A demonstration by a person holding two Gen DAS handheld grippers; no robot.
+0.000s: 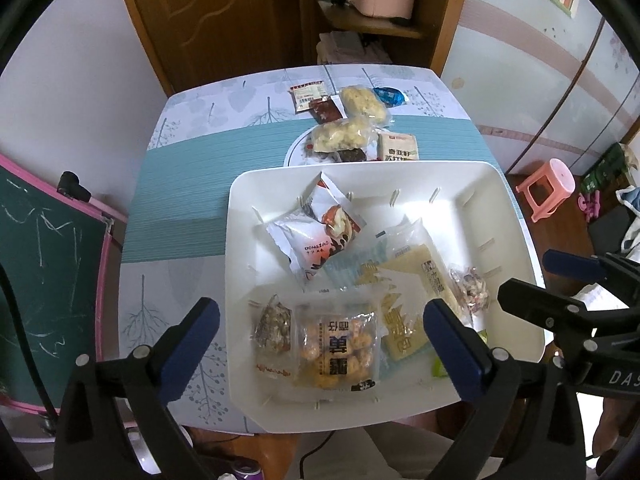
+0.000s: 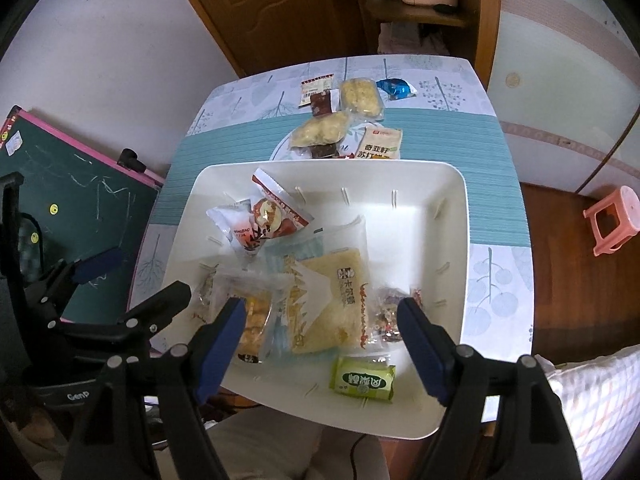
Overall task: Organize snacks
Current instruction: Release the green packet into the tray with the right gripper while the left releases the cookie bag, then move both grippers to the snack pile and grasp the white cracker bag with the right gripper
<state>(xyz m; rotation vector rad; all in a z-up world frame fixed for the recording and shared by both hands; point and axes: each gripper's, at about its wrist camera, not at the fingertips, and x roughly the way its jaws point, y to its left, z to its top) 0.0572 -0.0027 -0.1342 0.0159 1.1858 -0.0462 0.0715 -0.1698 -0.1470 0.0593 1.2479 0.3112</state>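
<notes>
**My two grippers wait over the white bin of snacks**

I hold my left gripper (image 1: 320, 330) over the near end of the white bin (image 1: 508, 200). Its jaws are wide apart and nothing is between the pads. Right under them, inside the bin, lies a clear pack of golden puffs (image 1: 338, 350). Just beside it, toward the bin's left wall, is a small pack of seeds (image 1: 274, 330).

My right gripper (image 2: 322, 338) hangs over the near end of the bin too. Its jaws are apart and they hold nothing. Under them lies a big pale yellow cracker pack (image 2: 326, 300). A green candy pack (image 2: 363, 378) sits by the bin's near rim. A small pack of mixed nuts (image 2: 390, 314) lies near the bin's right wall.

Toward the bin's far left corner, a white pack with an orange picture (image 1: 298, 246) leans under a red and white pack (image 1: 334, 214).

Past the far rim of the bin, on the table (image 1: 180, 184), more snacks wait. Two lumpy yellow packs (image 1: 340, 134), a cream cracker pack (image 1: 398, 148) and a dark brown bar (image 1: 326, 112) are there. A small blue pack (image 1: 388, 96) lies farthest from the bin
</notes>
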